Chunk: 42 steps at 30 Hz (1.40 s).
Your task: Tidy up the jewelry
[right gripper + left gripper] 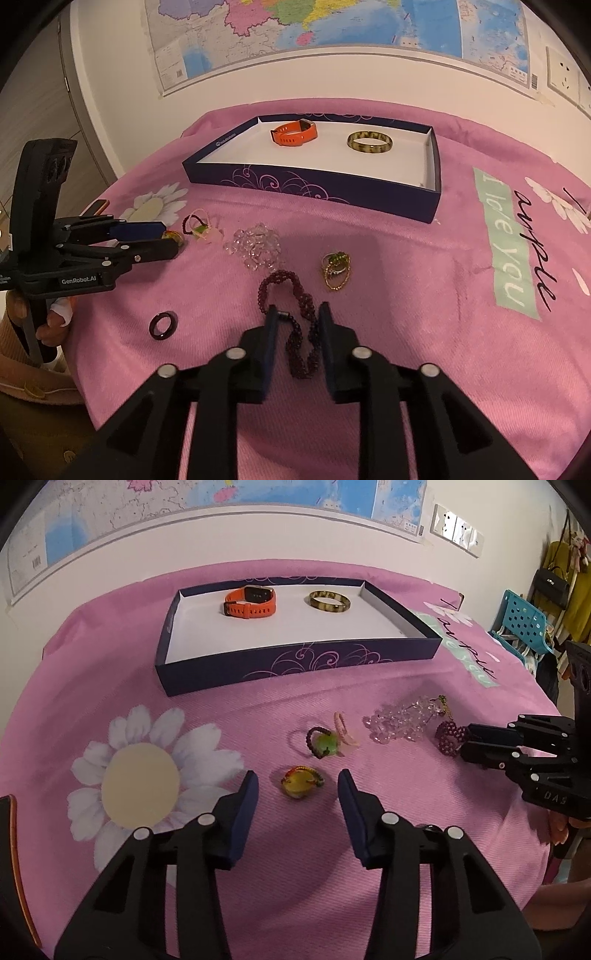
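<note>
A small yellow-green beaded piece [301,782] lies on the pink cloth between the fingers of my left gripper [297,781], which stands open around it with its pads clear of it. A dark red beaded bracelet [295,295] lies on the cloth with its near end between the fingers of my right gripper [299,314], which is open and not pressing on it. The navy box [295,661] with a white floor holds an orange watch [251,602] and a mottled bangle [330,601]. In the right wrist view the left gripper [170,240] shows at the left.
Between the grippers lie a green bead on a dark cord [321,742], a pink piece [343,731] and a clear crystal bracelet [399,720]. A gold and green ring cluster [336,269] and a dark ring [163,325] lie near the right gripper. A hand [51,328] holds the left gripper's handle.
</note>
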Each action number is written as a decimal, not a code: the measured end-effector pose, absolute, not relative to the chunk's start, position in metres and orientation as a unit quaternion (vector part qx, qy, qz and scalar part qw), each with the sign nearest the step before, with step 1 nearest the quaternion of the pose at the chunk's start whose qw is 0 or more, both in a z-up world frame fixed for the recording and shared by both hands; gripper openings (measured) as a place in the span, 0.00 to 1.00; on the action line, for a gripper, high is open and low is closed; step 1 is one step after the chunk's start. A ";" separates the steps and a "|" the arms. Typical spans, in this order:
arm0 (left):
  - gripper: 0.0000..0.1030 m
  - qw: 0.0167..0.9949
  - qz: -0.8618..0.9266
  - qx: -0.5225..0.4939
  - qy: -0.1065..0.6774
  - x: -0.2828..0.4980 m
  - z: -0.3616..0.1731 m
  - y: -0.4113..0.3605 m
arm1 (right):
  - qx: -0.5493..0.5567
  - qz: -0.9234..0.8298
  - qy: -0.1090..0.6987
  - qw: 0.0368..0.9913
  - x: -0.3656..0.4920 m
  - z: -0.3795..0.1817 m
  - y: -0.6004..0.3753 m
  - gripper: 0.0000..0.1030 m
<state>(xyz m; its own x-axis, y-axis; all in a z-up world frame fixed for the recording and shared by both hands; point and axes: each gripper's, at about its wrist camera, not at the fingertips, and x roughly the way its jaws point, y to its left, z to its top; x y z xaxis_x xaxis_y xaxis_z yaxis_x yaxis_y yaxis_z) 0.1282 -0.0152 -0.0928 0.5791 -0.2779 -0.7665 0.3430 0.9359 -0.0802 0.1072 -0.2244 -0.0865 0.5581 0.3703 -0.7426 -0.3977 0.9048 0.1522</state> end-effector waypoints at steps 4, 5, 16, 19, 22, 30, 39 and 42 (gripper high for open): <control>0.31 0.886 -0.177 0.041 0.426 0.128 -0.093 -0.017 | -0.022 0.215 0.416 0.883 0.109 -0.086 -0.221 0.23; 0.30 0.886 -0.178 0.040 0.426 0.127 -0.093 -0.017 | -0.023 0.215 0.417 0.883 0.109 -0.086 -0.221 0.23; 0.20 0.885 -0.184 0.038 0.426 0.123 -0.094 -0.019 | -0.048 0.209 0.414 0.885 0.108 -0.086 -0.215 0.14; 0.20 0.885 -0.186 0.036 0.425 0.120 -0.094 -0.020 | -0.048 0.212 0.412 0.885 0.107 -0.086 -0.215 0.05; 0.20 0.885 -0.187 0.035 0.425 0.119 -0.094 -0.020 | -0.045 0.213 0.412 0.885 0.106 -0.087 -0.216 0.05; 0.19 0.886 -0.189 0.033 0.422 0.115 -0.092 -0.019 | -0.022 0.222 0.410 0.884 0.102 -0.084 -0.221 0.05; 0.19 0.889 -0.194 0.029 0.413 0.110 -0.085 -0.017 | -0.009 0.230 0.402 0.886 0.099 -0.078 -0.225 0.05; 0.19 0.890 -0.191 0.031 0.413 0.110 -0.085 -0.016 | -0.009 0.230 0.404 0.885 0.098 -0.079 -0.225 0.05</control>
<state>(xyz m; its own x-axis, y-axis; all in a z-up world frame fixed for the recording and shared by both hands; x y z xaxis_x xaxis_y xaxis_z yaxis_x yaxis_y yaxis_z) 0.1099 -0.0162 -0.0855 0.5851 -0.3145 -0.7475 0.3654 0.9251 -0.1032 0.0984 -0.2251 -0.0790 0.5678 0.3990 -0.7200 -0.4143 0.8943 0.1688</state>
